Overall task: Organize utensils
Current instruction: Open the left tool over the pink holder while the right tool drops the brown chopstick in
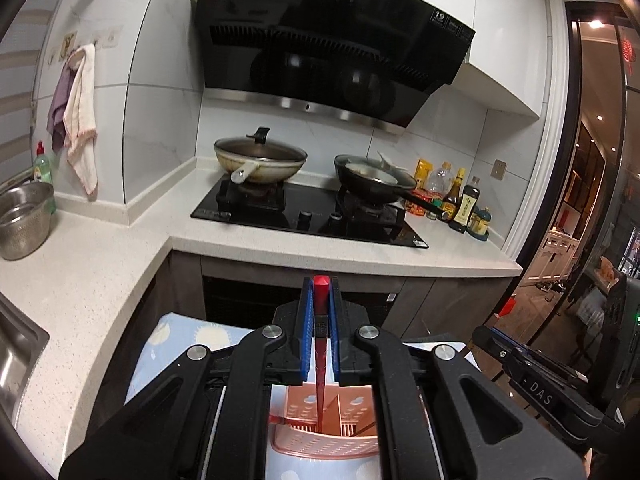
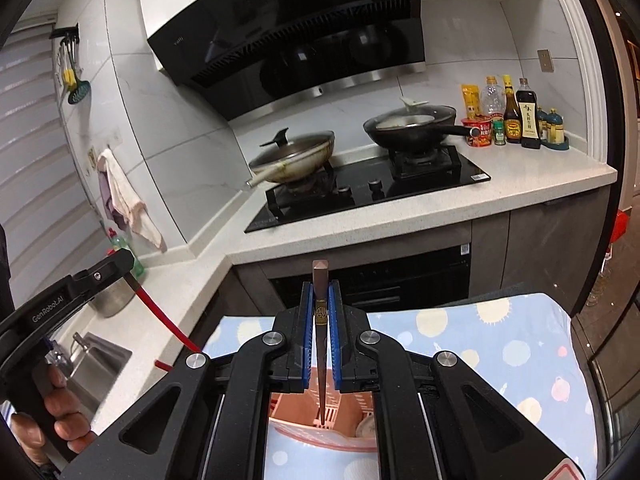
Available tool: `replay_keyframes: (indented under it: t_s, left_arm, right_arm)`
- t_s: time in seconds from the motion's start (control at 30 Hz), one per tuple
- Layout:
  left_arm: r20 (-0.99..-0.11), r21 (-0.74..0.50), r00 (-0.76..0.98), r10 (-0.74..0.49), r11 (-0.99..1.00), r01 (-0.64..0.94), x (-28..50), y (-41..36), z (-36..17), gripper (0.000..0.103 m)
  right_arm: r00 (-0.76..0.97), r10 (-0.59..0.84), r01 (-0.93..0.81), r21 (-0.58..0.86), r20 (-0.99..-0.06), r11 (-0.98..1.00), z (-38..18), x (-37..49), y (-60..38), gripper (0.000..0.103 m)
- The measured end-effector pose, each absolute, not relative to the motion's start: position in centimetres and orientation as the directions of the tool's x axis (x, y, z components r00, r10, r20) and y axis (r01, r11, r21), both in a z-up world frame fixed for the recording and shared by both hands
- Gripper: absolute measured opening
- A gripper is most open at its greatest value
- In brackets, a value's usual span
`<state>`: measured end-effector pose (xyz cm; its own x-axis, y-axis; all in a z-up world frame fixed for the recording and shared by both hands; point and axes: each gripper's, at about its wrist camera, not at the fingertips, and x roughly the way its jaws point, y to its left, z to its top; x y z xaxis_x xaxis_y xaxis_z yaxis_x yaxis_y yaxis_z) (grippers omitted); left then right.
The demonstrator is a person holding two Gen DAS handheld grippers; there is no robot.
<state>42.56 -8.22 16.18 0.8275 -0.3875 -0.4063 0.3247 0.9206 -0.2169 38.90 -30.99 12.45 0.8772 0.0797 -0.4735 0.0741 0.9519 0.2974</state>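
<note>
My left gripper [image 1: 321,300] is shut on a red chopstick [image 1: 320,332]; its thick end sticks up past the blue pads and its thin end reaches down into a pink slotted utensil basket [image 1: 326,446]. My right gripper [image 2: 320,300] is shut on a brown chopstick [image 2: 320,344], whose tip also hangs down into the pink basket [image 2: 304,412]. The basket stands on a blue patterned cloth [image 2: 480,344]. The left gripper [image 2: 80,280] with its red chopstick [image 2: 160,312] shows at the left of the right wrist view, held by a hand [image 2: 64,412].
Behind is a speckled white counter [image 1: 100,280] with a black gas hob [image 1: 304,216], a lidded wok [image 1: 260,160] and a black pan [image 1: 372,184]. Sauce bottles [image 1: 460,200] stand at the right, a steel colander [image 1: 24,220] and a sink [image 1: 16,352] at the left.
</note>
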Motion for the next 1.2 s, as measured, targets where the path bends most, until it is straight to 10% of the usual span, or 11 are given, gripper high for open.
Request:
replay_keyframes:
  t_s: [0.37,1.2]
  left_arm:
    - [-0.435,-0.204,0.839,-0.327,0.943,0.262,41.5,-7.6,15.2,0.042]
    - [-0.614,-0.133,0.745,-0.261,0.964,0.229,24.5,-2.5,7.6,0.050]
  right_arm:
    - [0.894,0.023,0.111,0.270,-0.448,0.956,12.6,37.2,-31.1,0.038]
    - [0.748,0.040,0.090,0.161,-0.662,0.983,4.0,16.9,-25.5,0.047]
